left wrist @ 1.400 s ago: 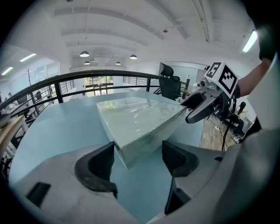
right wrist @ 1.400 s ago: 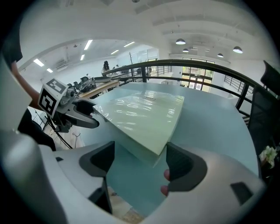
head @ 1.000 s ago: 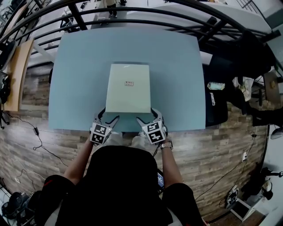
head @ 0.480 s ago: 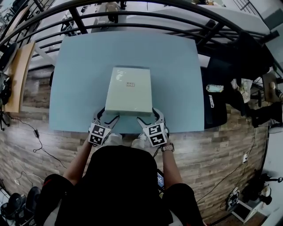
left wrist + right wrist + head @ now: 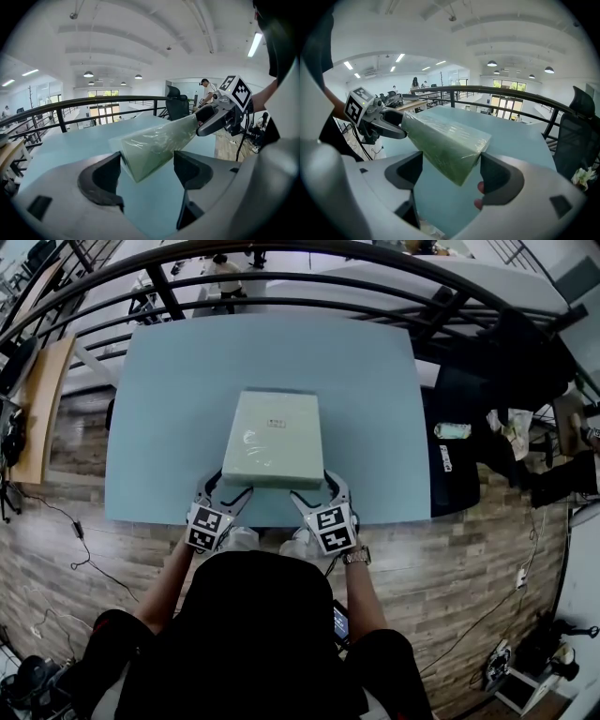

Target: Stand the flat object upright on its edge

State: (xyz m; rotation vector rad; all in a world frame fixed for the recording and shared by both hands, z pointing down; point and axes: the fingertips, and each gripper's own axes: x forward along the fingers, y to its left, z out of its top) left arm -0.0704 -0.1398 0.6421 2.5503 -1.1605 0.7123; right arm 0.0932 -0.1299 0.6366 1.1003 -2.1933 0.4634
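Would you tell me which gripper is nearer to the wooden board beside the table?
Left. The left gripper is at the box's near left corner, on the wooden board's side; the right gripper is at the near right corner, farther away.

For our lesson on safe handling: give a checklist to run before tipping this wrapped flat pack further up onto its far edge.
1. Right gripper has a near corner of the wrapped pack between its jaws, both touching: ok.
2. Left gripper straddles the other near corner; one jaw touches, the other's contact is unclear: cannot tell.
3. Near edge raised off the table: ok.
4. Far edge seated on the table: cannot tell.
5. Room on the table beyond the pack: ok.
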